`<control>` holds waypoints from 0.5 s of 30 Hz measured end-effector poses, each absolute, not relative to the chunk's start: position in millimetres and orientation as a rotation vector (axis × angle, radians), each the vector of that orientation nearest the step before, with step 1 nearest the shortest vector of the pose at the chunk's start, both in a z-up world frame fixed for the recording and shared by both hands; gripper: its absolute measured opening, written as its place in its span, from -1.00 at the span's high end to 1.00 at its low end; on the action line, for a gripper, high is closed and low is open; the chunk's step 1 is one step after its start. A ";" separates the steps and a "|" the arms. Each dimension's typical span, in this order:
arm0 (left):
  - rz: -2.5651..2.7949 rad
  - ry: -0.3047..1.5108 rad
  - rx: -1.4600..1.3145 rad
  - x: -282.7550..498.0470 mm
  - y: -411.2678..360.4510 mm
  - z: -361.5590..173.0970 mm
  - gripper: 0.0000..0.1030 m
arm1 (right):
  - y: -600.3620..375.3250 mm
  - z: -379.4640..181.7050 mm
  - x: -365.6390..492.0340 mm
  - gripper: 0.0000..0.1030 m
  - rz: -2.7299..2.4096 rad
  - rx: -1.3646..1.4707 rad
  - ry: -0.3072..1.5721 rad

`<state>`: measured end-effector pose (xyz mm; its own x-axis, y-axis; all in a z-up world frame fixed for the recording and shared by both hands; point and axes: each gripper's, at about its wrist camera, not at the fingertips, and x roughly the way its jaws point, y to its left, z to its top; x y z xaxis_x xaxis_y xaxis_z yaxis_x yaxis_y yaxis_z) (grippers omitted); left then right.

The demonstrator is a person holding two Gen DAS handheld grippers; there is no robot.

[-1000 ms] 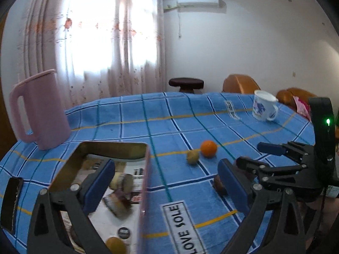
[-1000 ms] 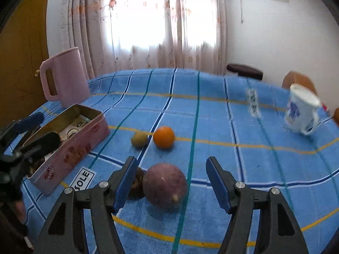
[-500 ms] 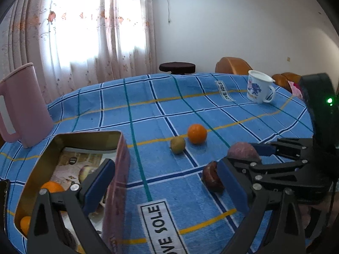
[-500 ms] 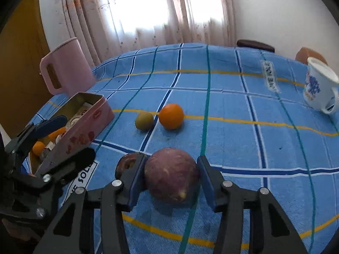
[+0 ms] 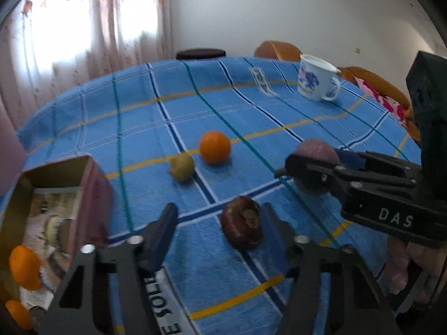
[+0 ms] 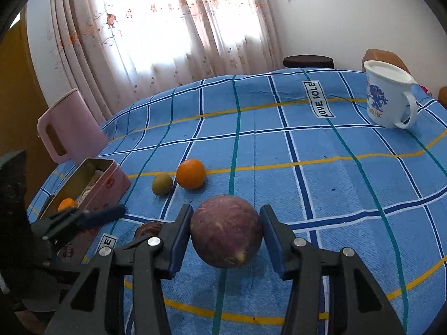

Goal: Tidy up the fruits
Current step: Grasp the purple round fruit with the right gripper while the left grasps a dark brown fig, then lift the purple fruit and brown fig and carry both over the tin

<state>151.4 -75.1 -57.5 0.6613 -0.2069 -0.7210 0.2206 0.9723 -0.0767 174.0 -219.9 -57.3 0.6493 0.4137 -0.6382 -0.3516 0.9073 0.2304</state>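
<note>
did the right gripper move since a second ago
Yes: the right gripper advanced around the purple fruit, which kept its place by the orange, jaws closing onto it.

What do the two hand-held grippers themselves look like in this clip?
Both are black, angular frames with silver bolts and blue pads on the fingers. The right hand-held gripper carries white letters "DAS" on its side. The left hand-held gripper matches it; no cables or sleeves show.

Round purple fruit point(image 6: 226, 237), dark brown fruit point(image 5: 242, 226), orange point(image 6: 191, 173) touching small green fruit point(image 6: 162, 183), on cloth.
</note>
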 end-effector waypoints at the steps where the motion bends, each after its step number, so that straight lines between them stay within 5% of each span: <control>1: -0.257 0.819 0.001 152.0 -75.2 -58.6 -0.03 | -219.3 -57.1 173.7 0.01 0.433 0.084 0.746; 4: -0.275 0.831 0.007 153.0 -81.3 -60.5 0.03 | -216.4 -57.2 173.8 0.01 0.431 0.066 0.748; 7: -0.318 0.842 0.015 152.3 -90.1 -62.0 0.30 | -215.1 -58.6 175.5 0.01 0.430 0.060 0.758; 15: -0.307 0.823 0.045 146.3 -94.9 -57.6 0.32 | -215.9 -56.9 173.5 0.01 0.434 0.060 0.745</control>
